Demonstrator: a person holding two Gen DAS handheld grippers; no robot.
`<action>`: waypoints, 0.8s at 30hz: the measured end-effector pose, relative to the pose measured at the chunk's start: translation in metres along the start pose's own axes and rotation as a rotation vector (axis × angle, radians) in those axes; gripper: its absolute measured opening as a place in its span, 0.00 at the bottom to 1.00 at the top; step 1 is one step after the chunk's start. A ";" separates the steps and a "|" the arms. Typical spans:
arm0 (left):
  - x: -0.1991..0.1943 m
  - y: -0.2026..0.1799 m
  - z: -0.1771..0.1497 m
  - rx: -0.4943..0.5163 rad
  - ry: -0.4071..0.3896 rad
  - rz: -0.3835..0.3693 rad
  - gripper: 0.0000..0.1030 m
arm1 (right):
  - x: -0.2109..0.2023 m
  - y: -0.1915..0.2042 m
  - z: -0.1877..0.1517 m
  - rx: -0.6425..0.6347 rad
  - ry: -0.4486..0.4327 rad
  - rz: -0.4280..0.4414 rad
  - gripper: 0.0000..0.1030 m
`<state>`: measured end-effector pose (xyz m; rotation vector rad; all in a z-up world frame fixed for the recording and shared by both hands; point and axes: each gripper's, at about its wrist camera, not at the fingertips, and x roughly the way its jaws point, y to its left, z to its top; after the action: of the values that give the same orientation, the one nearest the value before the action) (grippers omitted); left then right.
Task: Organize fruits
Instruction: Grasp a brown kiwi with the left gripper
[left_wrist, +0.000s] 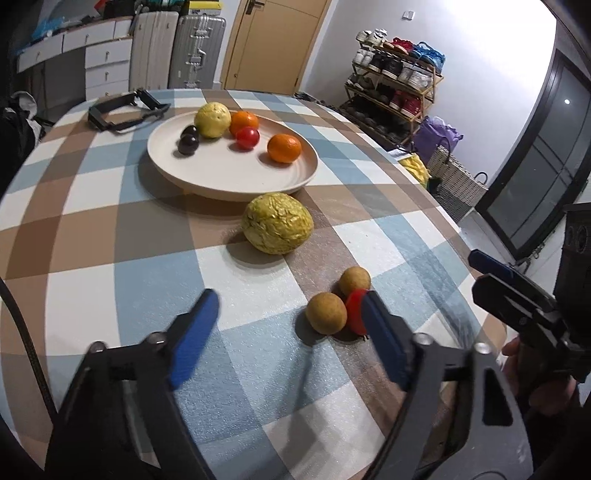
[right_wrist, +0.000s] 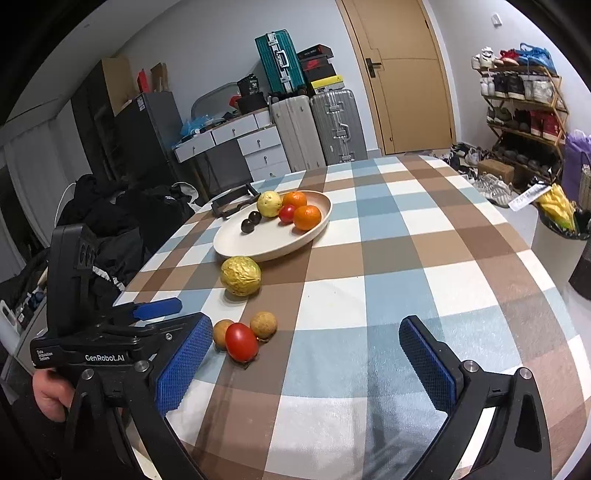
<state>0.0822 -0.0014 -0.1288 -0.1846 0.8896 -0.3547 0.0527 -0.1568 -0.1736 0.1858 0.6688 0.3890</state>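
A beige plate (left_wrist: 236, 188) holds a yellow fruit (left_wrist: 212, 120), two oranges (left_wrist: 284, 147), a red tomato (left_wrist: 247, 137) and two dark fruits (left_wrist: 188, 140). On the checked cloth before it lies a wrinkled yellow fruit (left_wrist: 277, 223). Nearer, two small brown fruits (left_wrist: 327, 313) and a red tomato (right_wrist: 241, 341) sit together. My left gripper (left_wrist: 290, 295) is open over the cloth; the nearer brown fruit lies just beyond its right finger, which hides part of the tomato. My right gripper (right_wrist: 306, 323) is open wide, with the cluster just inside its left finger (right_wrist: 184, 362).
A black frame-like object (left_wrist: 122, 114) lies behind the plate. The table's right edge (left_wrist: 454, 229) drops to a floor with a shoe rack (left_wrist: 395, 85) and a woven basket (left_wrist: 458, 184). The right gripper's body (left_wrist: 517, 302) hangs close at the left view's right.
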 end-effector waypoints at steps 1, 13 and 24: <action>0.000 0.001 -0.001 0.000 0.002 -0.005 0.66 | 0.001 0.000 -0.001 0.003 0.003 0.002 1.00; 0.011 -0.001 -0.003 0.012 0.046 -0.080 0.35 | 0.005 -0.004 -0.003 0.021 0.015 0.015 1.00; 0.019 -0.009 -0.003 0.037 0.070 -0.128 0.24 | 0.004 -0.007 -0.003 0.036 0.018 0.021 1.00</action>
<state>0.0886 -0.0171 -0.1418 -0.1962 0.9419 -0.4993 0.0557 -0.1613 -0.1806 0.2241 0.6926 0.3988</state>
